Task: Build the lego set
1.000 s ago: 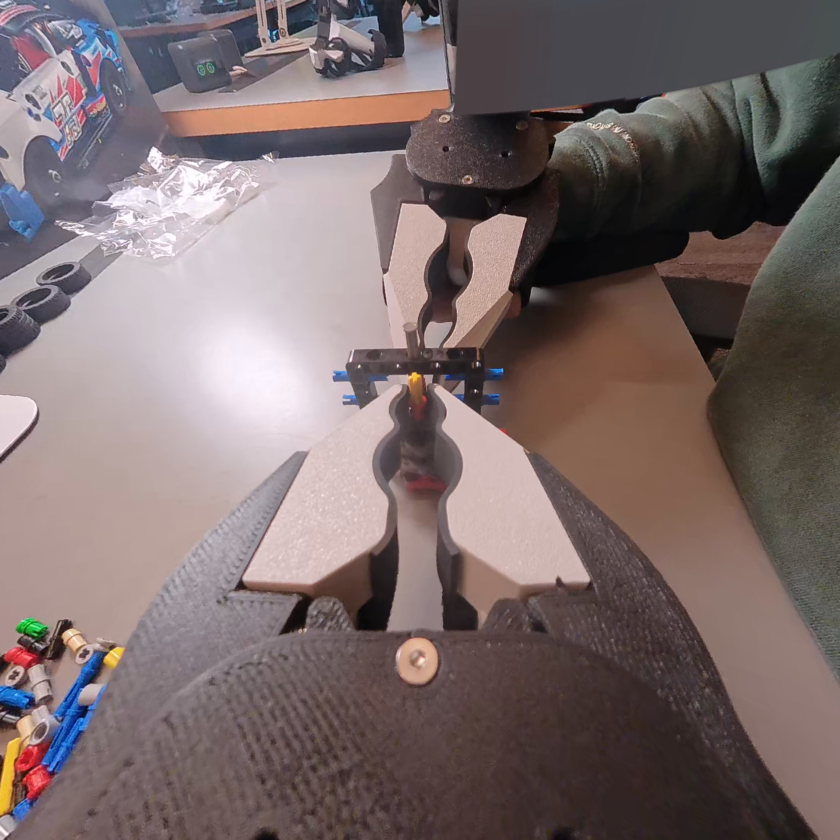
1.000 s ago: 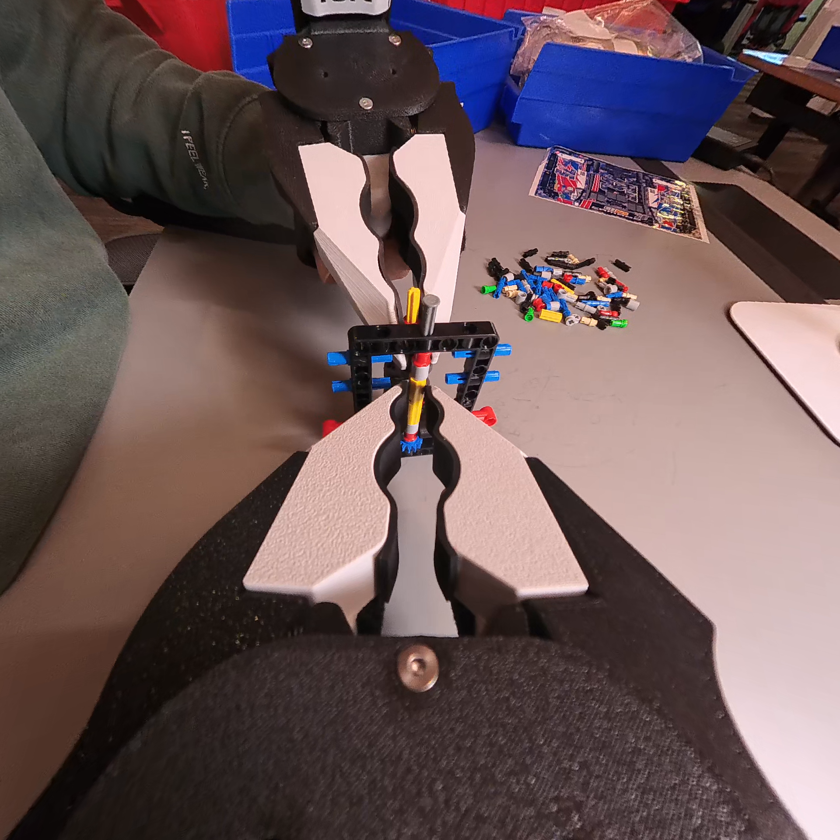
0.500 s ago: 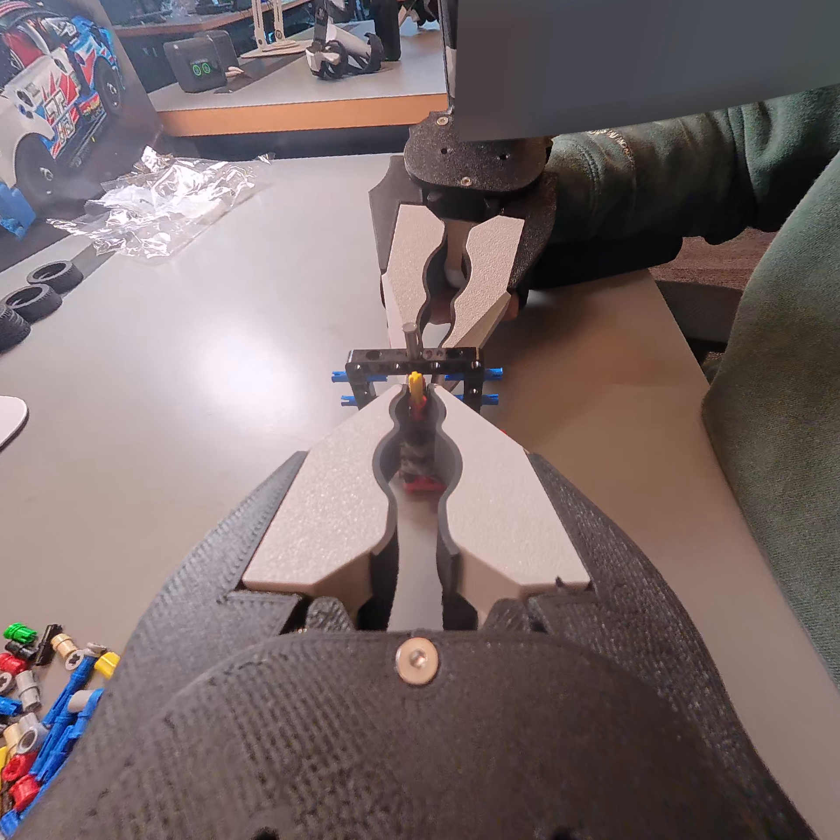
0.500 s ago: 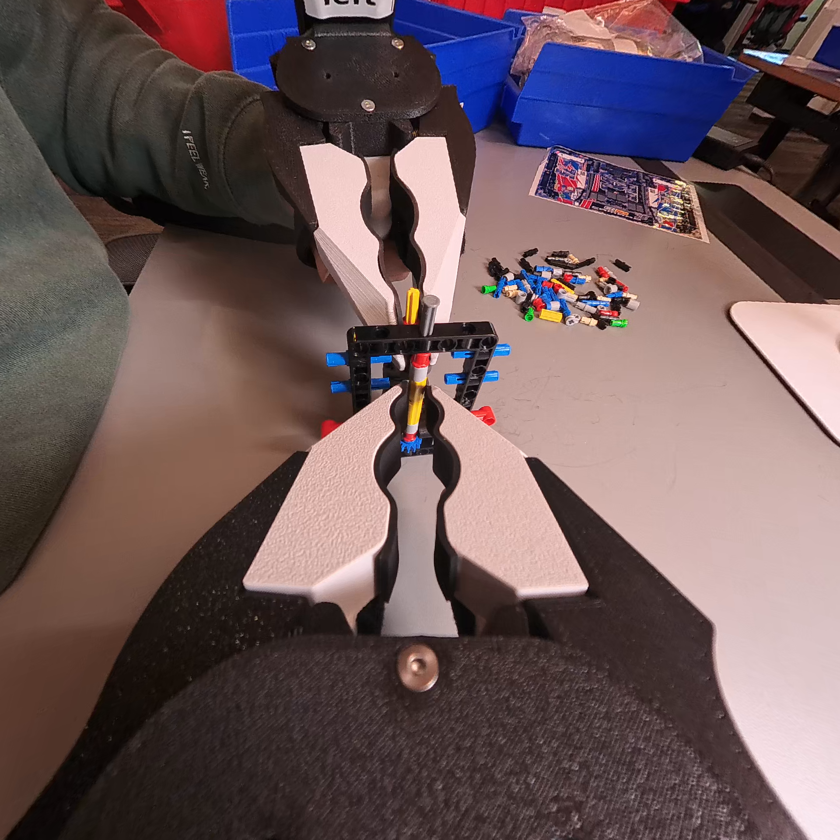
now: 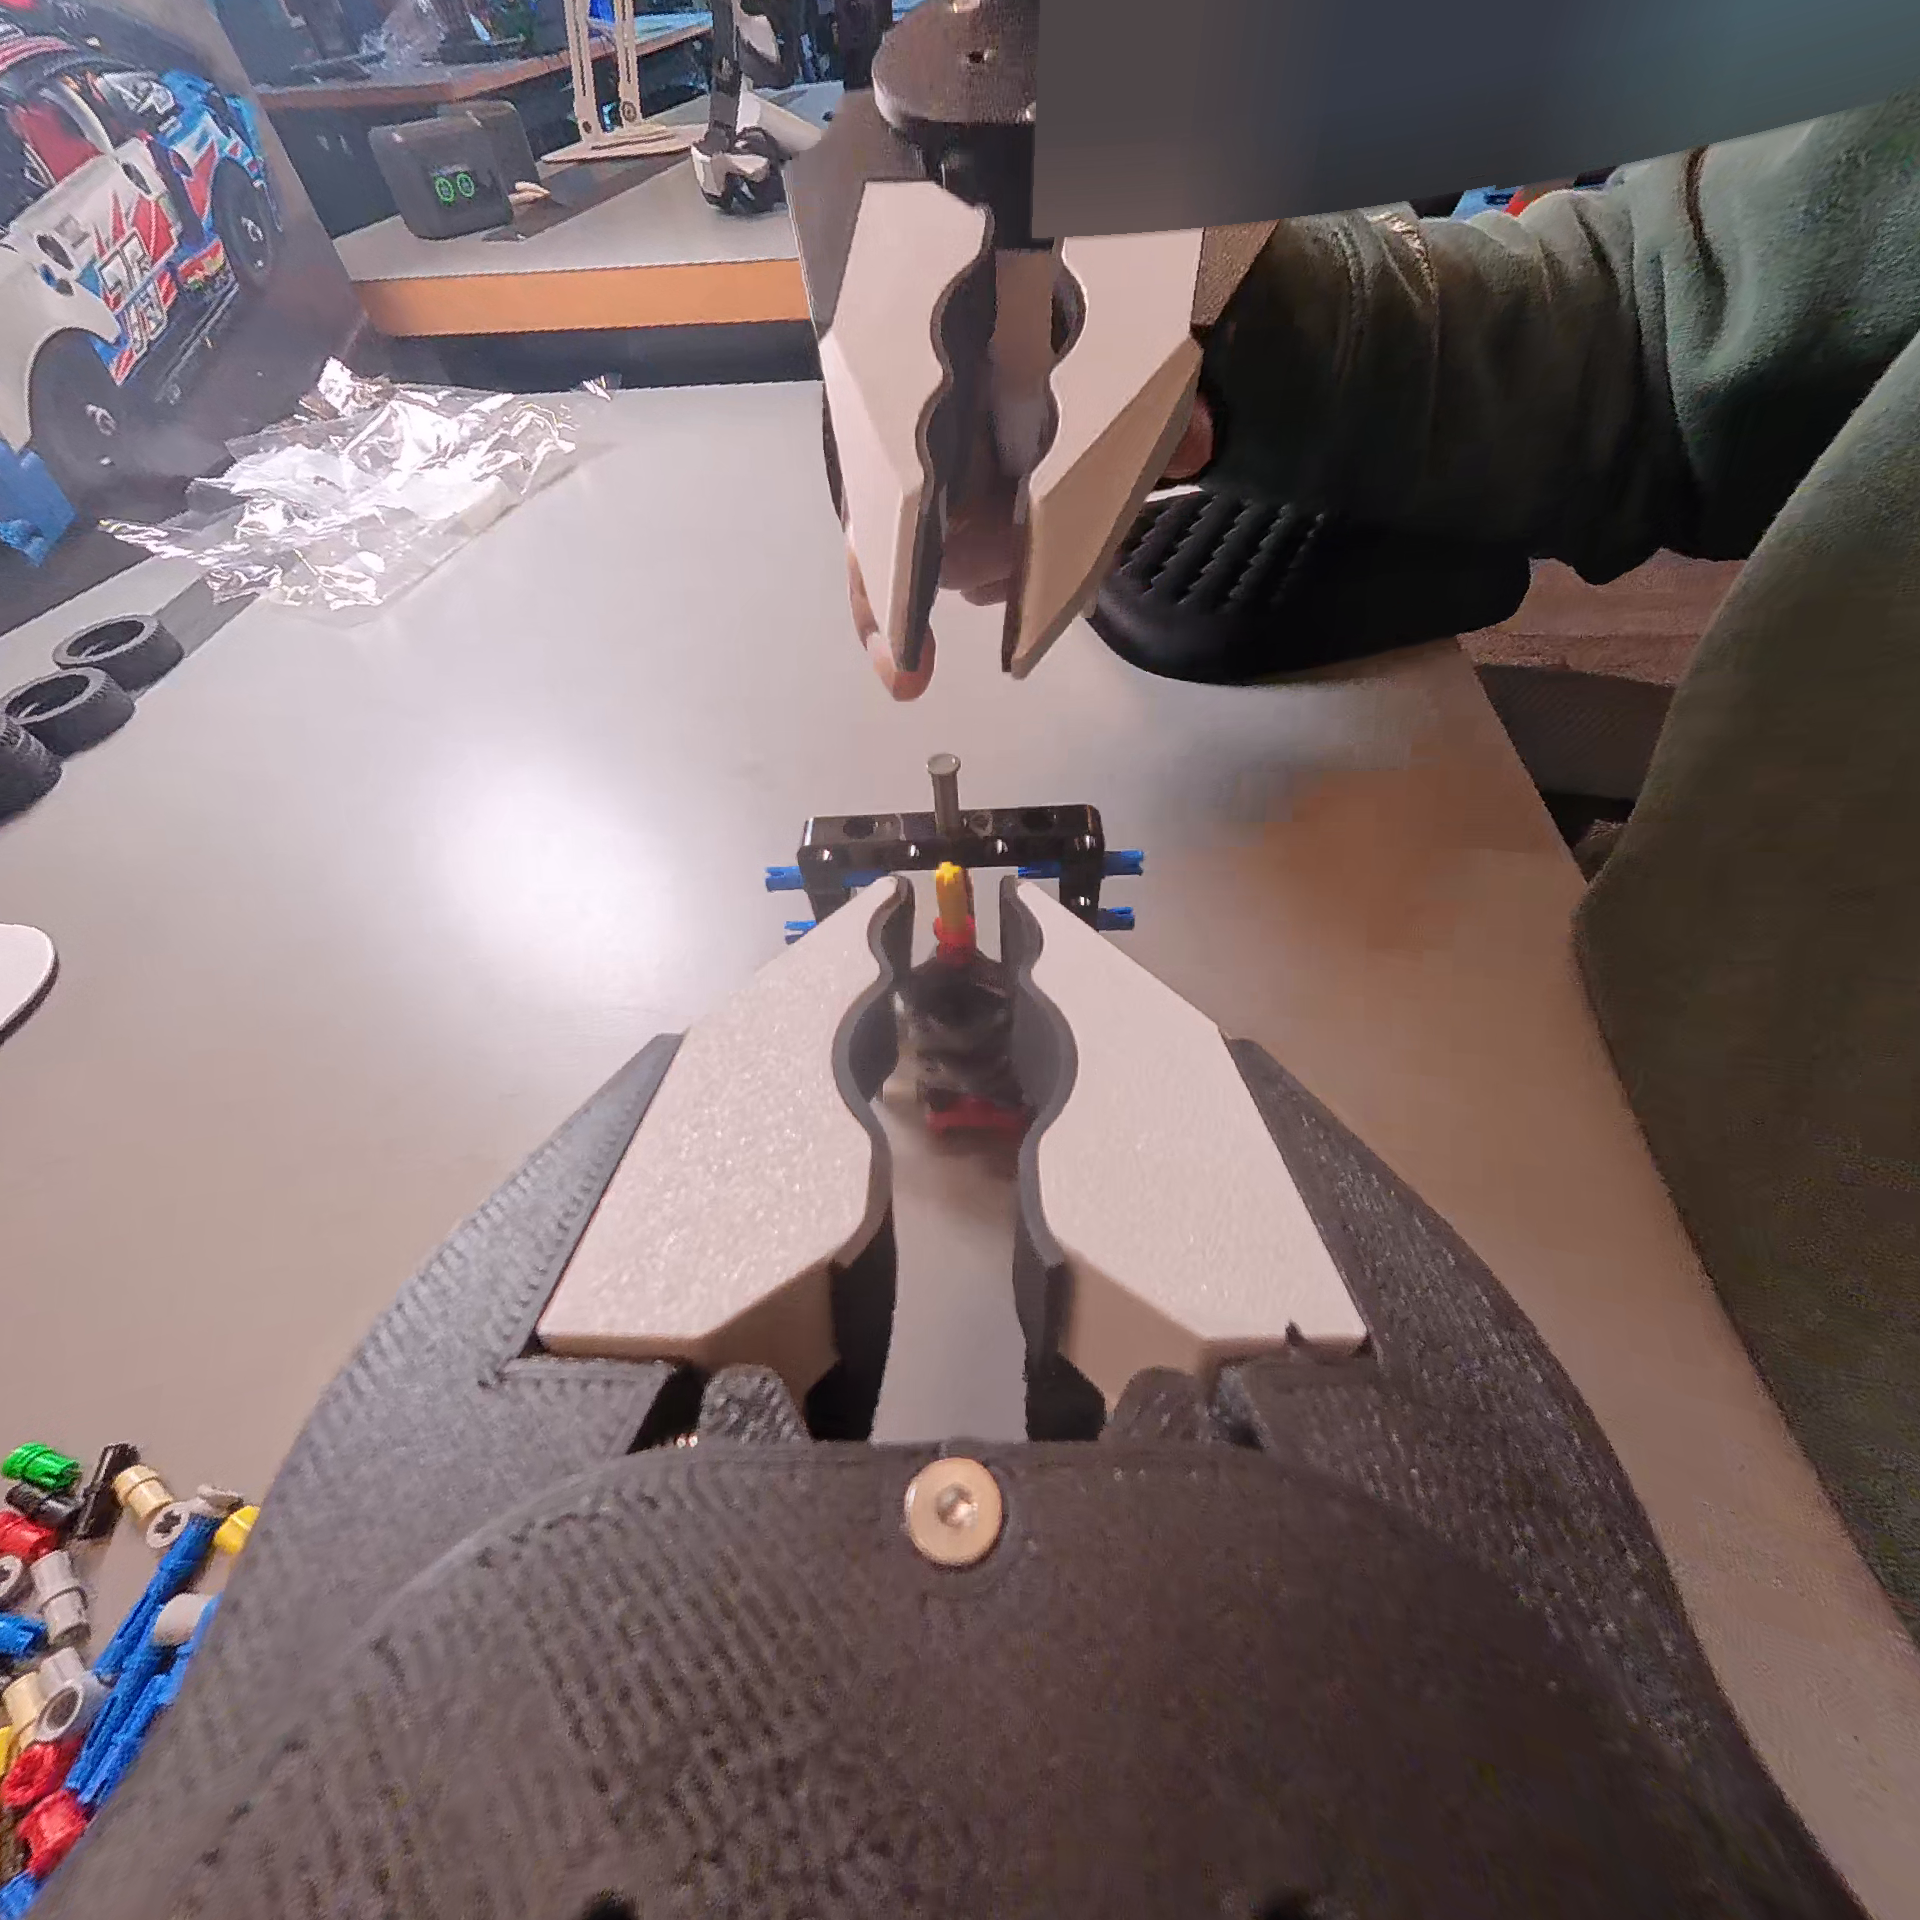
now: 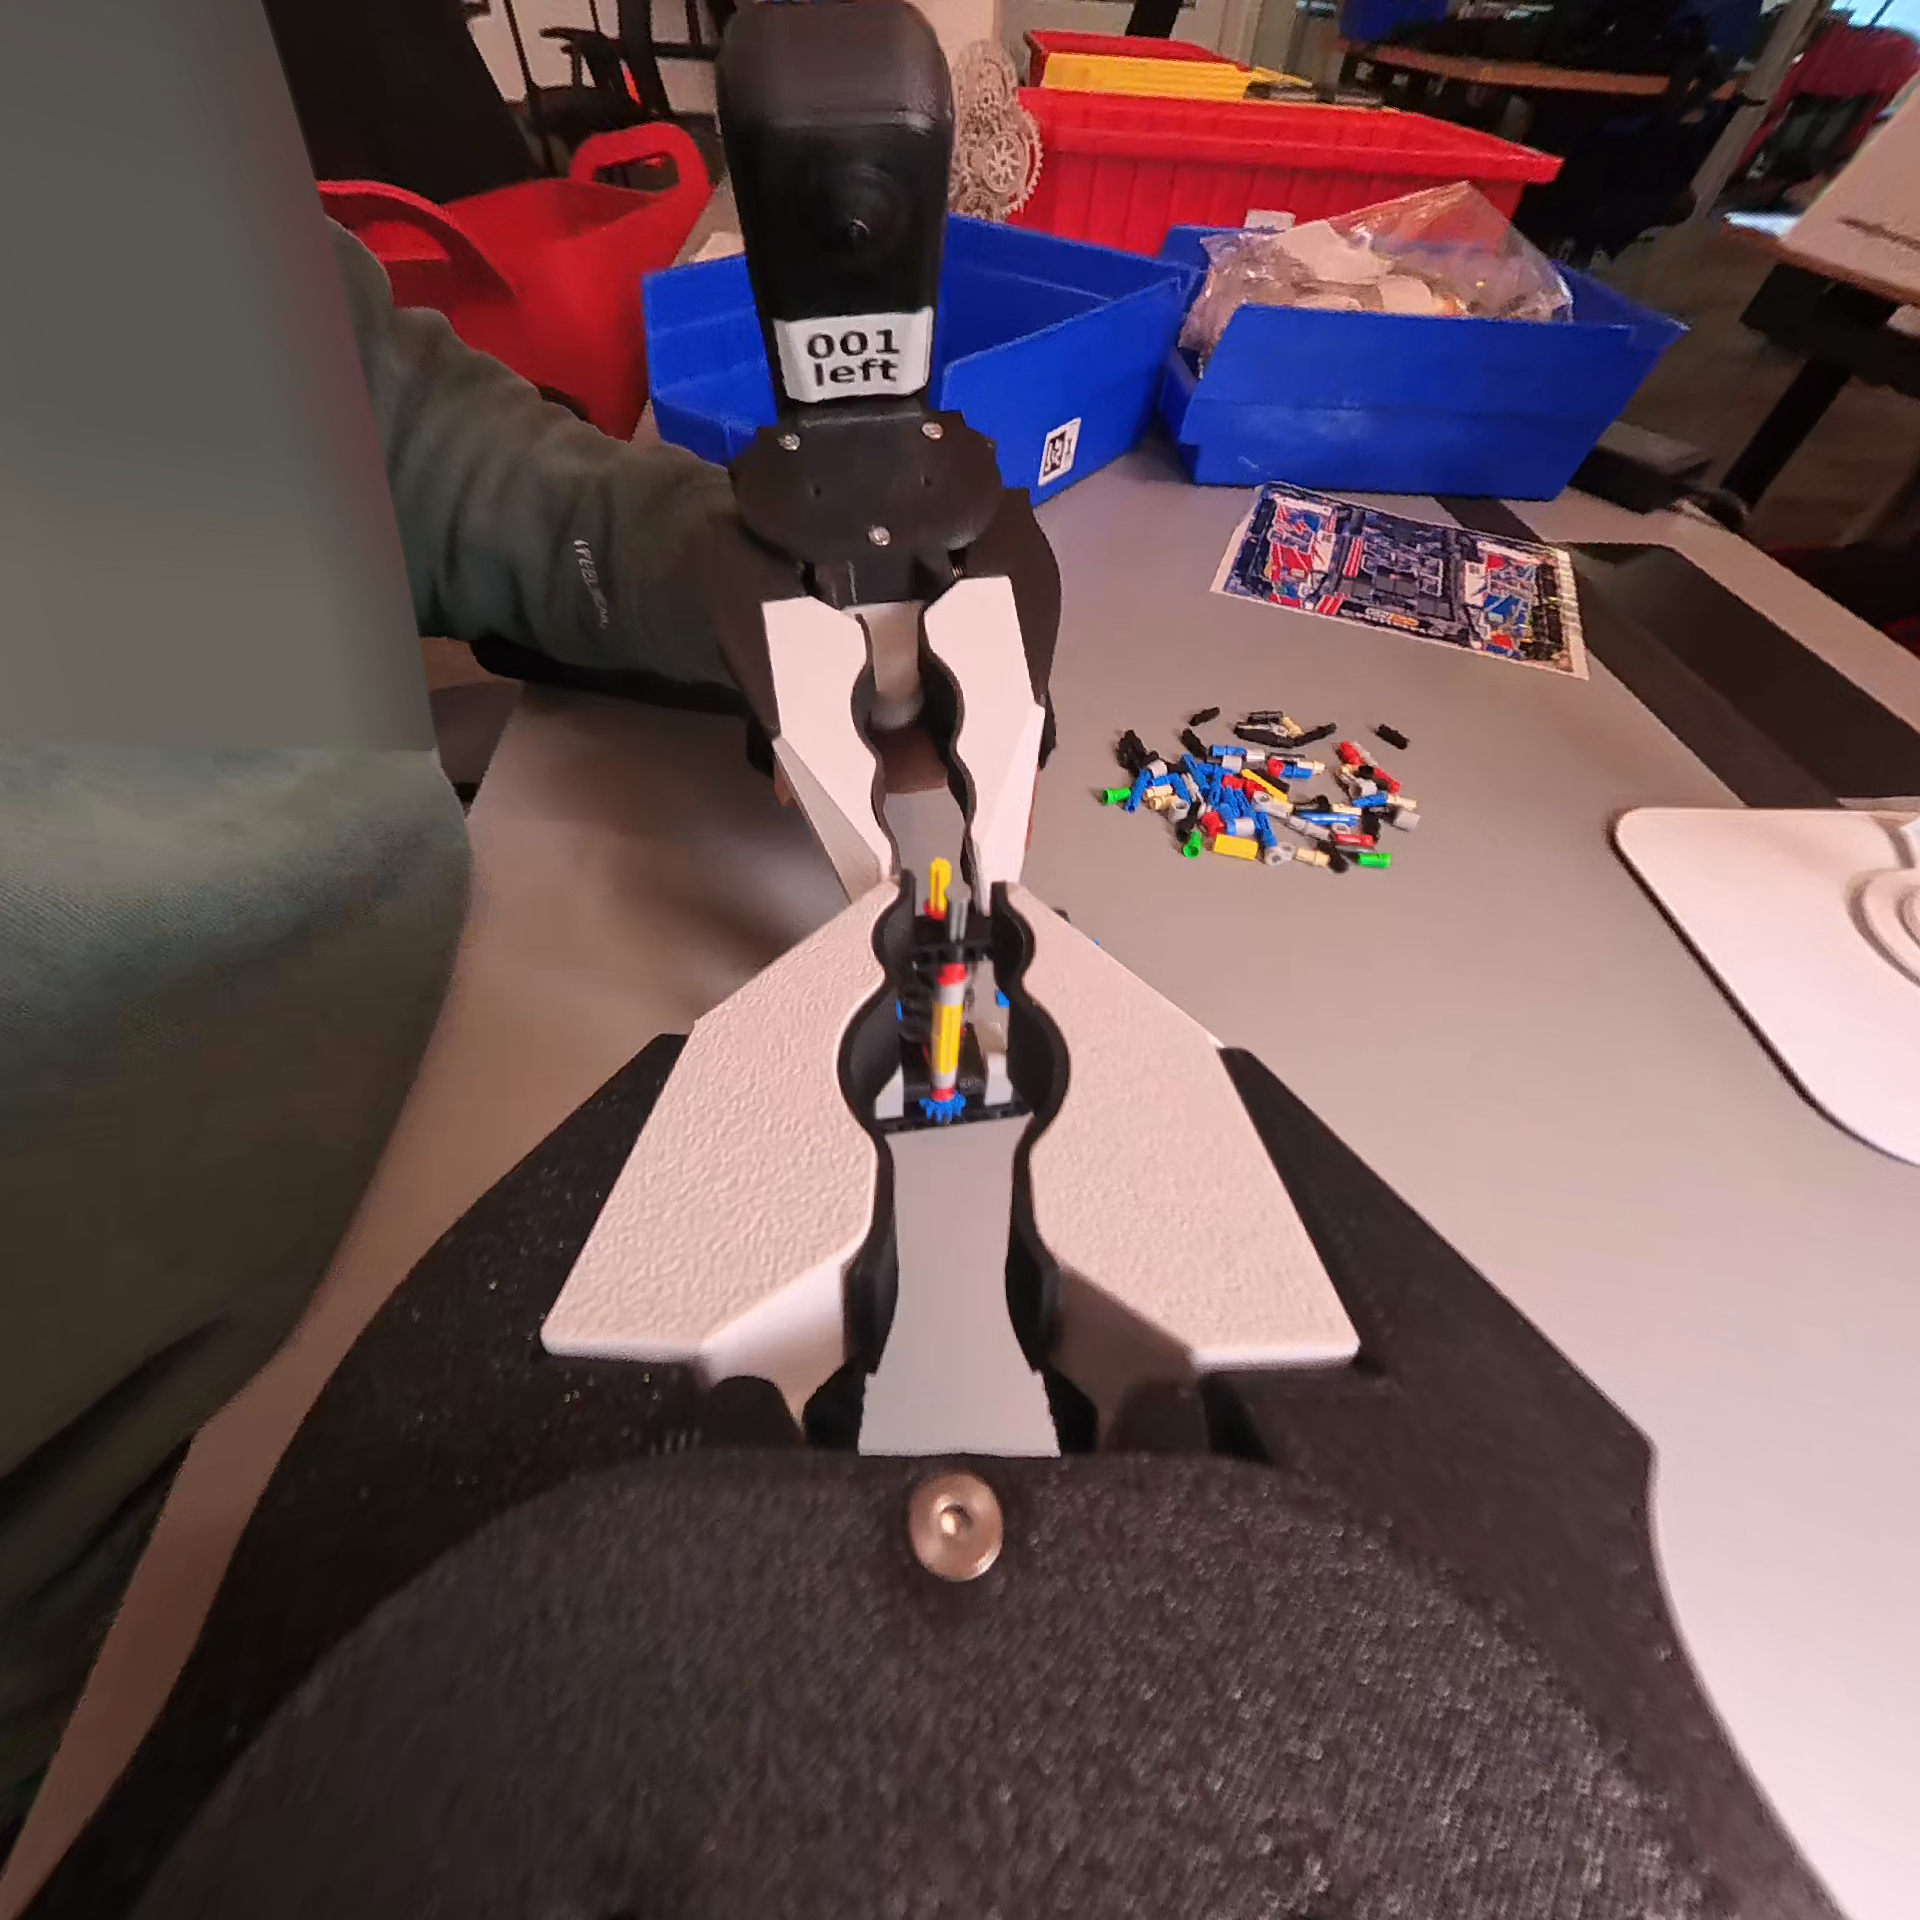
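The lego assembly stands upright on the grey table: a black frame [image 5: 945,828] with blue pins, a grey axle [image 5: 943,784] sticking up from its top, a yellow axle [image 5: 948,896] and a coiled spring piece [image 5: 951,1013]. My left gripper [image 5: 954,883] is low at the assembly, its jaws a little apart on either side of the yellow axle and spring. My right gripper [image 5: 961,665] hangs above the frame, slightly open and empty. In the right wrist view the assembly [image 6: 940,1023] shows through the gap of my right gripper [image 6: 948,894], with the left gripper [image 6: 935,862] beyond.
A pile of loose small pieces [image 6: 1262,795] lies to one side, also in the left wrist view [image 5: 62,1621]. A printed sheet [image 6: 1403,582] and blue bins [image 6: 1403,395] lie beyond. Tyres [image 5: 73,696] and a plastic bag [image 5: 364,478] lie opposite. A white board [image 6: 1787,956] is near. The tips of one gripper are about 4 centimeters away from the tips of the other.
My right gripper has lifted up off the assembly and its jaws have parted a little. My left gripper's jaws have widened slightly while it stays in place.
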Motion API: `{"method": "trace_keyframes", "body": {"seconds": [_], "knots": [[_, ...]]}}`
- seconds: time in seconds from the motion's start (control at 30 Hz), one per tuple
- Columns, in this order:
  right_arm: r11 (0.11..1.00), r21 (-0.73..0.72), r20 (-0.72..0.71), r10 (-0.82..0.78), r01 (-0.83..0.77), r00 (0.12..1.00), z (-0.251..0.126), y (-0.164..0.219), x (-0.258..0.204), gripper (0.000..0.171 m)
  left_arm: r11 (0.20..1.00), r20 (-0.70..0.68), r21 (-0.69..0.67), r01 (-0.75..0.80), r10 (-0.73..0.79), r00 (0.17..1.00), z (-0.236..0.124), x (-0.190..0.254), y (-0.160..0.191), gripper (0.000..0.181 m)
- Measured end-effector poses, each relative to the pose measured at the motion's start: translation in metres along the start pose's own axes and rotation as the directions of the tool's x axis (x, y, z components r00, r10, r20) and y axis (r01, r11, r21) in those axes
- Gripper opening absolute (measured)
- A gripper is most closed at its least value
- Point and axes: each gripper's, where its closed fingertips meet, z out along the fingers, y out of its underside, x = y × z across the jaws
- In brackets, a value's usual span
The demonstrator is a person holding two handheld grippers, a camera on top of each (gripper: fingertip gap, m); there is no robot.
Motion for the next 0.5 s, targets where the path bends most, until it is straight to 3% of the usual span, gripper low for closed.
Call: {"method": "trace_keyframes", "body": {"seconds": [0.5], "knots": [[0.954,-0.301,0.026,0.009,-0.001,1.000,0.017,0.011,0.001,0.001,0.999,0.018,-0.027,-0.041,0.041,0.999,0.000,0.006,0.002,0.008]]}}
